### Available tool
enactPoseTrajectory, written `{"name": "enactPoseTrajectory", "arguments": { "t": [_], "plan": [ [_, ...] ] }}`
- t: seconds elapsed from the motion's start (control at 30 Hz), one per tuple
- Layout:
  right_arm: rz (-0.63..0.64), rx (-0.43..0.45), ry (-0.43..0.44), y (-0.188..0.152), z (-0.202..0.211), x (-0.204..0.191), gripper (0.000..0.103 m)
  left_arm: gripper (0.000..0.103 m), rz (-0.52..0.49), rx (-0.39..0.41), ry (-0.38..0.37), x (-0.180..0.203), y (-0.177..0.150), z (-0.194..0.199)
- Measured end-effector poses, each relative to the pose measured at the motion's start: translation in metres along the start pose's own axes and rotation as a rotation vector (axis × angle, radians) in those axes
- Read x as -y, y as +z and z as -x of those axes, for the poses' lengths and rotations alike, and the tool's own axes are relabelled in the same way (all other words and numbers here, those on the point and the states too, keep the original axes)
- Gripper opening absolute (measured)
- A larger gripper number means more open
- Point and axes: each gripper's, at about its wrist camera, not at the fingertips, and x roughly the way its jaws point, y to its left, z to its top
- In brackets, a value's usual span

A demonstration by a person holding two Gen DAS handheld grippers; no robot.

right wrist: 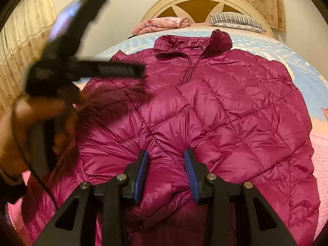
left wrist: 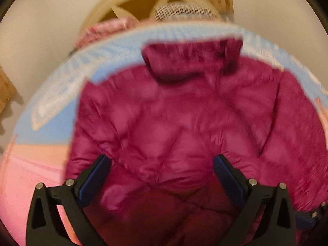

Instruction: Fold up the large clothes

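Magenta quilted puffer jacket point(right wrist: 215, 106) lies spread front-up on the bed point(right wrist: 297, 78), collar point(right wrist: 180, 43) toward the headboard point(right wrist: 205, 2), zip running down the middle. It covers most of the blue-and-pink bedsheet; the near hem is bunched up at the bottom of the right wrist view.

Right tongs point(right wrist: 166, 174): partly closed, blue pads pinching a raised fold of the jacket's lower front. Fabric fills the gap between the pads and puckers around them, so it has hold of the jacket.

Left tongs point(left wrist: 162, 176): jaws spread wide, over the lower part of the jacket. Left wrist view is motion-blurred; nothing gripped, and I can't tell whether the pads touch the fabric. In the right wrist view the same tool shows as a blurred black shape at upper left, above the jacket's left shoulder area, with the person's hand point(right wrist: 18, 127) around its handle and a cable trailing down.

Background: folded pink floral cloth point(right wrist: 162, 23) and a striped pillow point(right wrist: 235, 19) at the head of the bed, well apart from the jacket. Beige patterned curtains point(right wrist: 26, 41) on both sides.
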Motion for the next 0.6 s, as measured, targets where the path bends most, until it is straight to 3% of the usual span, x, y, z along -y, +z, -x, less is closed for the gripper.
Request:
{"name": "enactPoseTrajectory", "arguments": {
  "t": [0.27,0.6],
  "plan": [
    [-0.010,0.003,0.012,0.000,0.001,0.000,0.039,0.103,0.035,-0.014,-0.063,-0.008,-0.002,-0.012],
    [-0.001,0.002,0.000,-0.001,0.001,-0.001,0.039,0.103,0.048,-0.007,-0.068,-0.006,-0.002,-0.013]
  ]
}}
